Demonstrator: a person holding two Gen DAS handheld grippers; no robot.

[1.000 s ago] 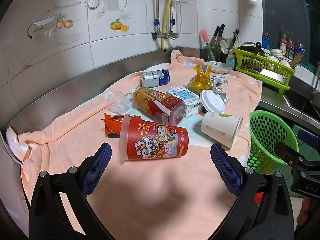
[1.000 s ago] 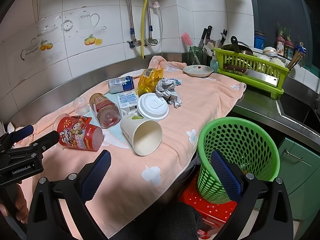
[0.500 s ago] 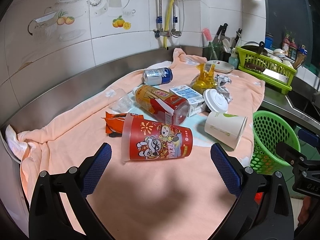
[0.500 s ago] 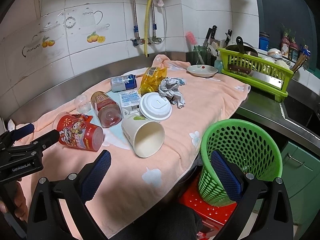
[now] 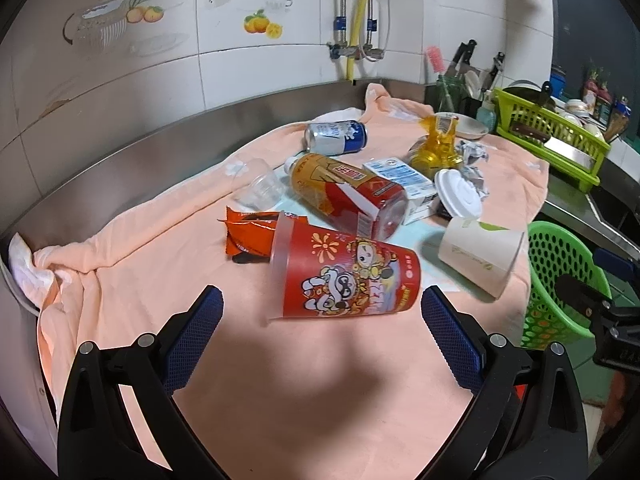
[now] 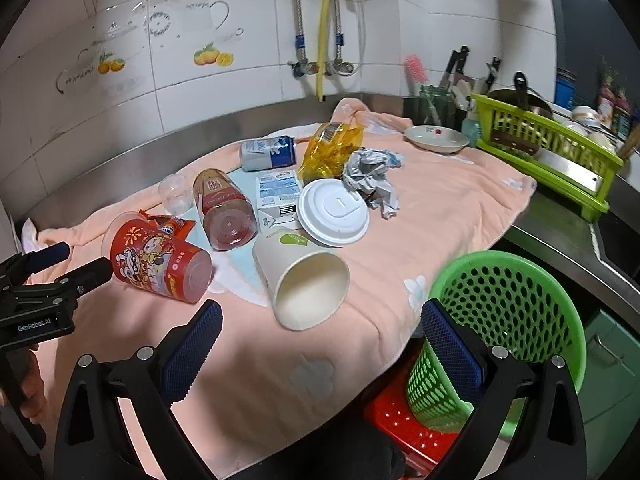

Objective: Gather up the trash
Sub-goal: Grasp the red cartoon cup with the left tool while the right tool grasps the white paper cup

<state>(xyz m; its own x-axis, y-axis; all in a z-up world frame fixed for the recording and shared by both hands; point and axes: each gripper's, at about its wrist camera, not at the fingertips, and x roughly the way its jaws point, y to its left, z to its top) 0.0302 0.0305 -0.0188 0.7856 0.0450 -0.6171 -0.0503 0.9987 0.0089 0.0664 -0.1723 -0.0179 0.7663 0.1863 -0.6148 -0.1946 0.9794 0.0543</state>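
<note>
The red cartoon cup (image 5: pixel 346 276) lies on its side on the peach towel (image 5: pixel 160 264) dead ahead of the left gripper (image 5: pixel 320 312), long axis crosswise to its wide-apart fingers, while the equally spread right gripper (image 6: pixel 318 328) sits closer to the white paper cup (image 6: pixel 304 276) and green basket (image 6: pixel 516 320).

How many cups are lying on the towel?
3: red printed cup nearest the left gripper, white paper cup near the towel's front edge, small clear cup toward the wall. None appear hidden.
</note>
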